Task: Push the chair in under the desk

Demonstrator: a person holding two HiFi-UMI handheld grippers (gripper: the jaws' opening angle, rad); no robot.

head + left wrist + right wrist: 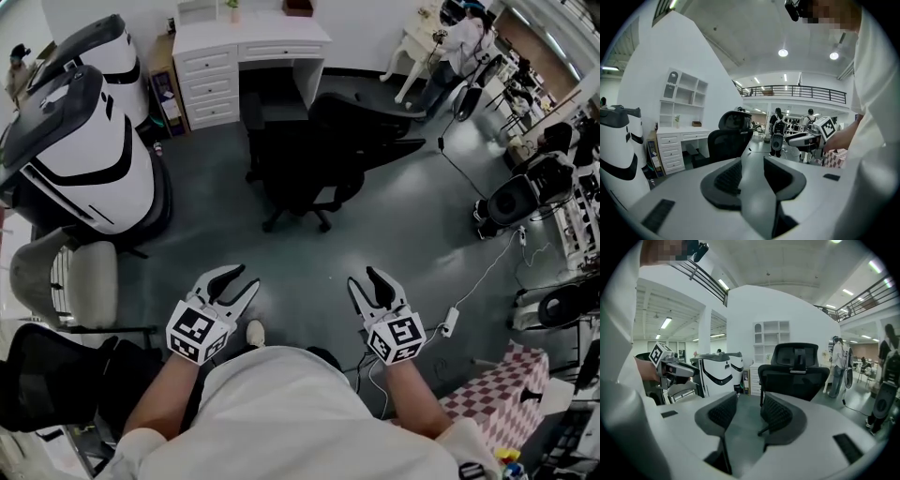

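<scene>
A black office chair (314,150) stands on the grey floor, pulled out from the white desk (251,47) at the back wall; its back faces me. It also shows in the left gripper view as the chair (729,140) and in the right gripper view as the chair (794,376). My left gripper (242,281) and right gripper (364,279) hang side by side well short of the chair, both open with nothing between their jaws. The left gripper (752,173) and right gripper (745,413) point toward the chair.
Two large white-and-black pods (89,150) stand at the left. A beige chair (66,281) and a black chair (56,375) sit near my left side. A cable and power strip (448,321) lie on the floor right. People stand at the back right (459,47).
</scene>
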